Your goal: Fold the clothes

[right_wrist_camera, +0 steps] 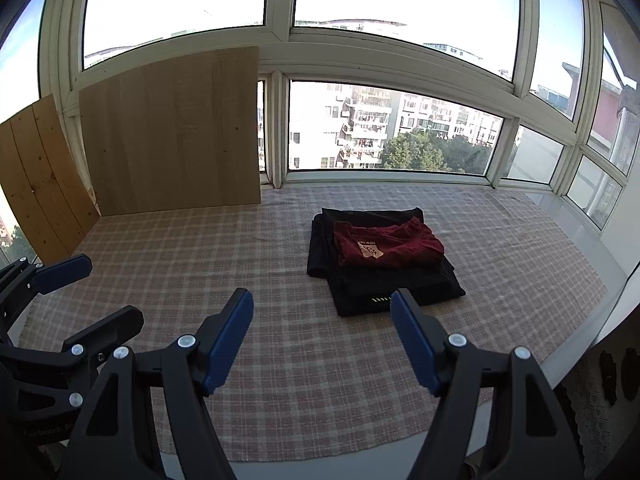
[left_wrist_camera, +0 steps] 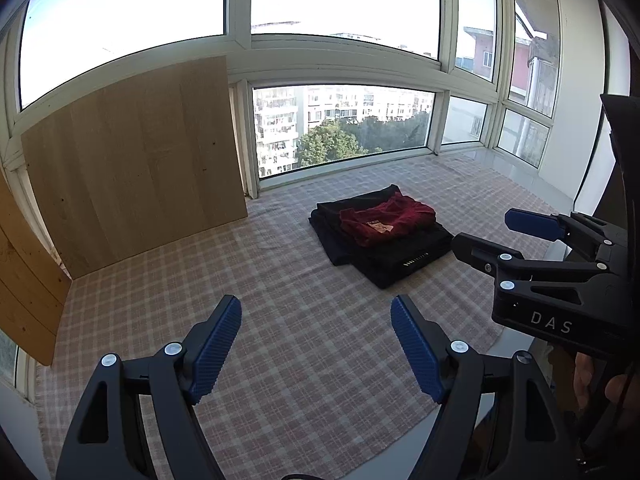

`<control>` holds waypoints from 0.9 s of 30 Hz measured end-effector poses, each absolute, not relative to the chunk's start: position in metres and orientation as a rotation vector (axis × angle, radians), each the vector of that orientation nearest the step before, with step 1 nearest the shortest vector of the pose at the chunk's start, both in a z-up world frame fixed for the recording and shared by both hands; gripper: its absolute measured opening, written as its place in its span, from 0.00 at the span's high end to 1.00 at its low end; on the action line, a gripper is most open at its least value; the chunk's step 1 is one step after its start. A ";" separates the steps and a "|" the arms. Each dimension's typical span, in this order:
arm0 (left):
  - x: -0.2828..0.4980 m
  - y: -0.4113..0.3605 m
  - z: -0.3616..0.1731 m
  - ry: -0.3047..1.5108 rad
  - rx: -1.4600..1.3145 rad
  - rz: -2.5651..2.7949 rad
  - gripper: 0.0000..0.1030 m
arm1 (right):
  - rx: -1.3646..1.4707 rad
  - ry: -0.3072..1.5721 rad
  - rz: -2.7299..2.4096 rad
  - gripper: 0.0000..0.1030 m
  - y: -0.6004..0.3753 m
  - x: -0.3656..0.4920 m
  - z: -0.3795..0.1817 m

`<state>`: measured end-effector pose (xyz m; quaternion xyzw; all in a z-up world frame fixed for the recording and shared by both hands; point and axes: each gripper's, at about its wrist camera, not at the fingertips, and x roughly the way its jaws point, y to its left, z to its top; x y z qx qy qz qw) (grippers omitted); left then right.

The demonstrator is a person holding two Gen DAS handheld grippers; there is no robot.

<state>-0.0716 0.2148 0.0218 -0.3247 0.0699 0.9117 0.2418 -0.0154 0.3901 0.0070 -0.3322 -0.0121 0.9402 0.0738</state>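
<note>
A folded dark red shirt [left_wrist_camera: 386, 220] [right_wrist_camera: 388, 244] lies on top of a stack of folded black garments [left_wrist_camera: 384, 258] [right_wrist_camera: 360, 280], right of centre on the pink plaid cloth [left_wrist_camera: 280, 280] [right_wrist_camera: 240, 248]. My left gripper [left_wrist_camera: 316, 340] [right_wrist_camera: 96, 292] is open and empty, hovering over bare cloth to the near left of the stack. My right gripper [right_wrist_camera: 322, 332] [left_wrist_camera: 496, 232] is open and empty too, just short of the stack's near edge. Neither gripper touches the clothes.
Two wooden boards [left_wrist_camera: 136, 160] [right_wrist_camera: 40, 184] lean against the window frame at the back left. Large windows [right_wrist_camera: 384, 128] close off the far side. The cloth ends at a white ledge [right_wrist_camera: 576, 232] on the right and at a near edge [right_wrist_camera: 320, 456].
</note>
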 end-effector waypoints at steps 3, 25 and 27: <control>-0.072 0.224 0.022 0.204 -0.871 2.468 0.26 | -0.991 -0.026 2.793 0.31 0.398 -0.012 0.007; -0.070 0.253 0.028 0.238 -0.835 2.414 0.26 | -0.982 0.012 2.722 0.31 0.422 -0.005 0.006; -0.070 0.253 0.028 0.241 -0.835 2.414 0.26 | -0.983 0.012 2.722 0.31 0.422 -0.005 0.006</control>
